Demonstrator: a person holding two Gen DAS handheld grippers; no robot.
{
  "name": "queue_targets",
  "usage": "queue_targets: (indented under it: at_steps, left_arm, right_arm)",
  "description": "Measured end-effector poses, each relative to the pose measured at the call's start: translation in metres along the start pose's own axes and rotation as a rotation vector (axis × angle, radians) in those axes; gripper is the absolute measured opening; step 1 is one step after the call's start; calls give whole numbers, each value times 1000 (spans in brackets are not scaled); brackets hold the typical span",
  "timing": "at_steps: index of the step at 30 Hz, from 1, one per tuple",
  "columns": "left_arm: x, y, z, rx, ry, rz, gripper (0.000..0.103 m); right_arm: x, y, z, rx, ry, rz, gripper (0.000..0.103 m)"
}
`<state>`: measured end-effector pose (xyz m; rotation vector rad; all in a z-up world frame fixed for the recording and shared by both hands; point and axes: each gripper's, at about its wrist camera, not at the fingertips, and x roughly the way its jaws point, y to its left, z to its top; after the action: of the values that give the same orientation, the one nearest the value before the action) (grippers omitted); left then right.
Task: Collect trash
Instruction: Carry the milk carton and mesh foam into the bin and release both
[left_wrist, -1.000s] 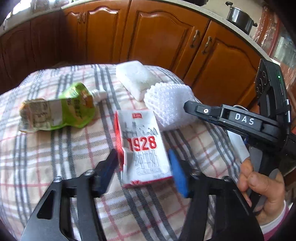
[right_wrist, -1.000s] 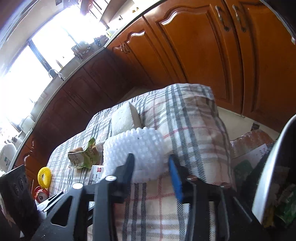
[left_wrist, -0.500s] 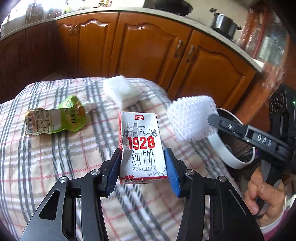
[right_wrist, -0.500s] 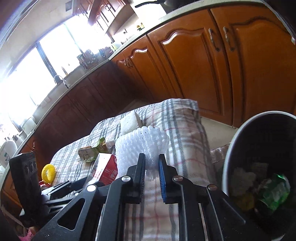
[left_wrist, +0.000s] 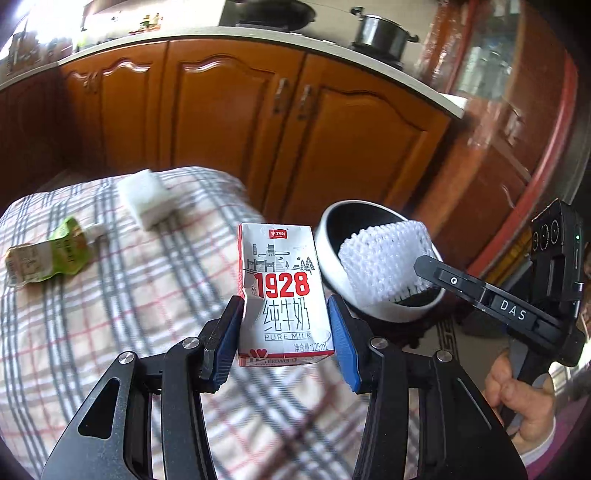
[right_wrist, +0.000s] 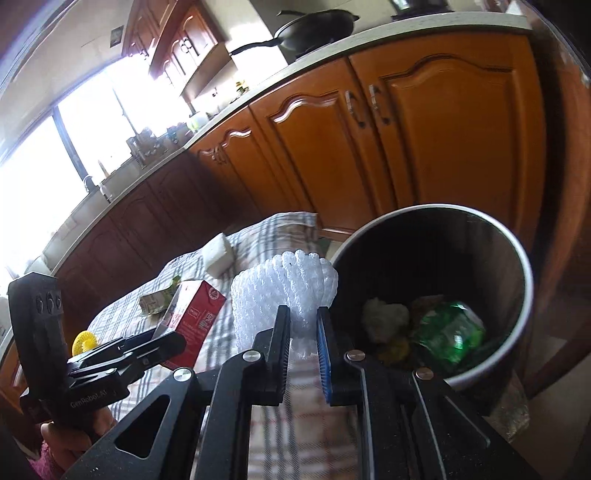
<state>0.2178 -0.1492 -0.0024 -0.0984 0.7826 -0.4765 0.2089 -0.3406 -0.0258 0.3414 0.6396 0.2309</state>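
Right gripper (right_wrist: 302, 332) was clamped on the white foam net (right_wrist: 284, 288), held beside the rim of the trash bin (right_wrist: 517, 258), nearer the bin than the other hand. Left gripper (left_wrist: 284, 328) gripped the milk carton (left_wrist: 282, 295) by its sides, long axis upright, over the plaid table on the side away from the bin. Judged: foam net drops first.

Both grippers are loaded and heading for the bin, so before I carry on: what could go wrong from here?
1. The foam net is pinched only at its lower edge by the right gripper; it is soft and could slip out short of the bin.
2. The left gripper grips the milk carton low, on an already dented side; it may tip or crush.
3. Both grippers sit close together near the bin and could collide.
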Motion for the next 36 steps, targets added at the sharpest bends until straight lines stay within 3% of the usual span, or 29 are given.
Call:
queue_targets:
  at_steps: [18,36]
  left_arm:
    - [29,-65,19,123,26,-45,45]
    - [66,-97,38,187,69,-47,45]
  right_arm:
    - [-36,-65,1,68,-63,-130,14]
    - [-28,-83,15,59,-49,-185,14]
